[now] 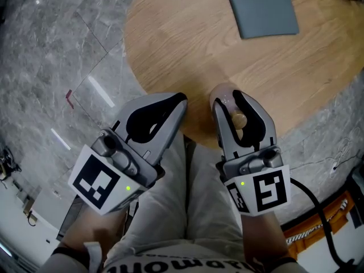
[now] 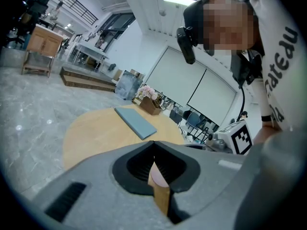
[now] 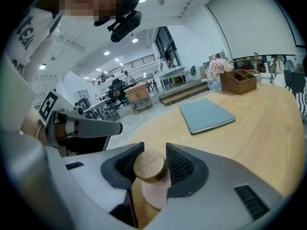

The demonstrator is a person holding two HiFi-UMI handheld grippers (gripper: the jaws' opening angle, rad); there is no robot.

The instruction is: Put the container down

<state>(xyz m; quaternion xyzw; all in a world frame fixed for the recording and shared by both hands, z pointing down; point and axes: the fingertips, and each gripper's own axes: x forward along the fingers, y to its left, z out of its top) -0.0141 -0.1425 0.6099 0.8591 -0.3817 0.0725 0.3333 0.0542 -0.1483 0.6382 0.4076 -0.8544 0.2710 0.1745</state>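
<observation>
The container (image 1: 239, 120) is a small pale pink pot with a round wooden lid (image 3: 150, 166). My right gripper (image 1: 229, 100) is shut on it, its black pads pressing the lid from both sides at the near edge of the round wooden table (image 1: 187, 38). I cannot tell whether the pot's base touches the tabletop. My left gripper (image 1: 181, 99) hangs just off the table's edge to the left, jaws shut with nothing in them. In the left gripper view the left gripper (image 2: 153, 143) points toward the pink pot (image 2: 158, 178).
A grey notebook (image 1: 260, 7) lies flat at the table's far side. A wooden box with flowers (image 3: 237, 80) stands at the far rim. Grey marble floor (image 1: 51, 50) surrounds the table. My lap is below the grippers.
</observation>
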